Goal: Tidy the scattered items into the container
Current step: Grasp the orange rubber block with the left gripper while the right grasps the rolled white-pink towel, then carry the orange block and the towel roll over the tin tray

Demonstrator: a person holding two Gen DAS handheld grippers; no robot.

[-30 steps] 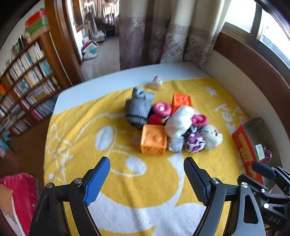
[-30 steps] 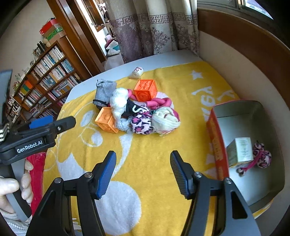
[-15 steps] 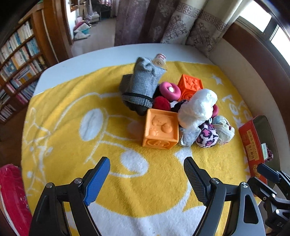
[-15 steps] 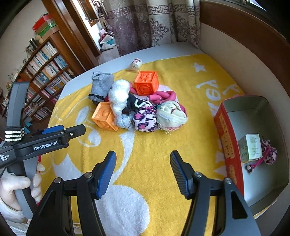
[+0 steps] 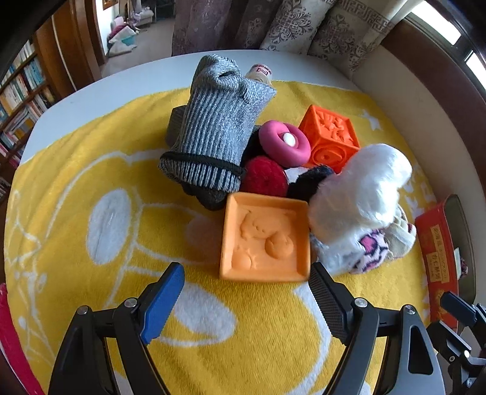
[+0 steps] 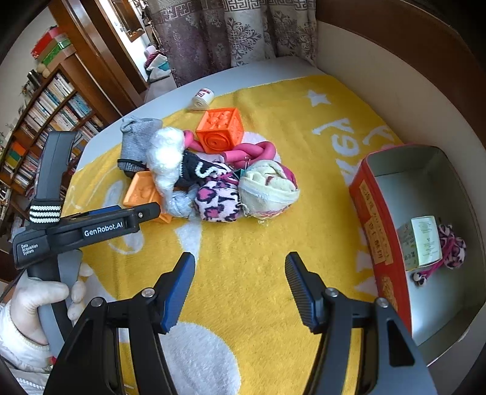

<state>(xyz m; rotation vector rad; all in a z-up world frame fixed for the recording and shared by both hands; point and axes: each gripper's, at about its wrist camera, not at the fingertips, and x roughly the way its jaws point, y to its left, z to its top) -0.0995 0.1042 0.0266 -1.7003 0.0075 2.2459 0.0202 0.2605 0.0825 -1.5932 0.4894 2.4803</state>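
Bright daylight from window (image 5: 440, 18) upper right. Soft shadows. White fluff (image 5: 364, 194) slightly overexposed. Strong fisheye curvature, dark vignetted corners. Focus sharp throughout.

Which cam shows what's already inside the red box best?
Right wrist. It looks into the open red box, showing a small pale carton and a pink leopard-print toy on its grey floor. The left wrist view catches only the box's red side at the right edge, its contents almost hidden.

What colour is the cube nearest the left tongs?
Light orange cube; clearest in the left wrist view.
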